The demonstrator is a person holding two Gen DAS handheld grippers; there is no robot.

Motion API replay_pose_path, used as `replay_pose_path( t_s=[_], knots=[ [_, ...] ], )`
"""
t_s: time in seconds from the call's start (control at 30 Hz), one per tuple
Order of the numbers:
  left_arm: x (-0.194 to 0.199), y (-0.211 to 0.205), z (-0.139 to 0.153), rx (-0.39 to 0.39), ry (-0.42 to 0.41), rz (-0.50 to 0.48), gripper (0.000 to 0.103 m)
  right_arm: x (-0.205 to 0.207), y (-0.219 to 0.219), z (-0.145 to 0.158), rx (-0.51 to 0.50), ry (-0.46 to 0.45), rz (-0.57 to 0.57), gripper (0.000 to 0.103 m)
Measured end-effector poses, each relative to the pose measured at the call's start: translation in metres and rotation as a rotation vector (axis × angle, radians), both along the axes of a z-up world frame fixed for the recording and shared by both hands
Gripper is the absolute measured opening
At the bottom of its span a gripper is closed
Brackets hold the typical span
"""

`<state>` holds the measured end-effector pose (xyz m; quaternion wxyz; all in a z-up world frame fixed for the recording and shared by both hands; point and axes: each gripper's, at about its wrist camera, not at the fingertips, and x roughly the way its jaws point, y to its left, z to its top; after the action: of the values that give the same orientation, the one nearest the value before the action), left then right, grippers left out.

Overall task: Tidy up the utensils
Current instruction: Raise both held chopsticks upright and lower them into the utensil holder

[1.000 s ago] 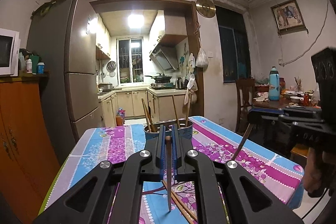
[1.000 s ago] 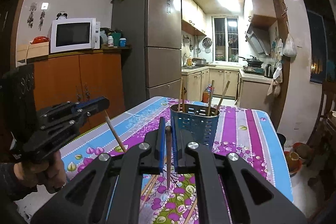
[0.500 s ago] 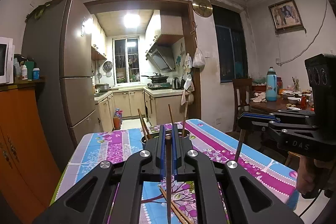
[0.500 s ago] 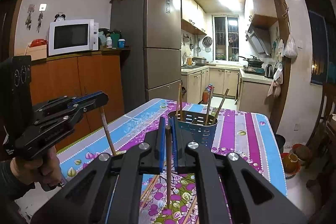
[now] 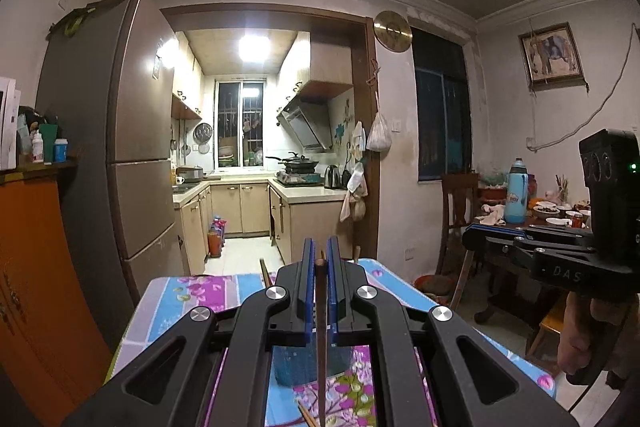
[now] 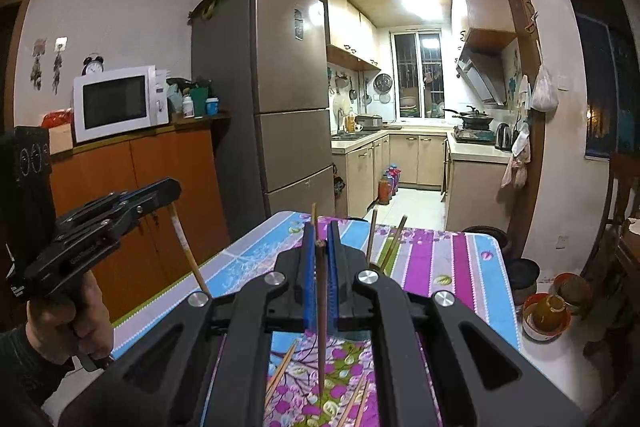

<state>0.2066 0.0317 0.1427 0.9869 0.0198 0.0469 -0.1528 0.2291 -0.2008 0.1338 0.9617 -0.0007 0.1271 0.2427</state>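
Note:
My left gripper [image 5: 320, 251] is shut on a dark wooden chopstick [image 5: 321, 347] that hangs down from its blue pads. Behind it, the blue utensil holder [image 5: 296, 367] shows only through the gap between the fingers. My right gripper [image 6: 320, 231] is shut on another chopstick [image 6: 322, 327], also hanging tip down over the floral tablecloth [image 6: 440, 259]. Chopsticks standing in the holder [image 6: 372, 235] poke up past its fingers. Each gripper appears in the other's view: the right gripper [image 5: 480, 231] at the right, the left gripper [image 6: 172, 187] at the left. Loose chopsticks [image 6: 280, 371] lie on the cloth.
A tall fridge [image 6: 280, 87] and an orange cabinet [image 6: 160, 195] with a microwave [image 6: 116, 103] stand left of the table. A chair [image 5: 460, 211] and a cluttered dining table [image 5: 540, 223] are on the right. Bowls [image 6: 546, 315] sit on the floor by the table's right edge.
Both grippers have risen with their chopsticks still held. The holder and tabletop have dropped lower in both views, now mostly hidden behind the fingers.

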Motion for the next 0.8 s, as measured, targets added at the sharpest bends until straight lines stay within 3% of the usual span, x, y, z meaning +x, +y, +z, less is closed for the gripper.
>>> replay_pose_path(
  t_s=[0.53, 0.8],
  knots=[
    [0.057, -0.01, 0.063, -0.023, -0.037, 0.03, 0.007, 0.053, 0.015, 0.06, -0.046, -0.047, -0.022, 0.005],
    [0.092, -0.013, 0.078, -0.021, -0.046, 0.052, 0.007, 0.096, 0.014, 0.082, -0.034, -0.06, -0.038, 0.005]
  ],
)
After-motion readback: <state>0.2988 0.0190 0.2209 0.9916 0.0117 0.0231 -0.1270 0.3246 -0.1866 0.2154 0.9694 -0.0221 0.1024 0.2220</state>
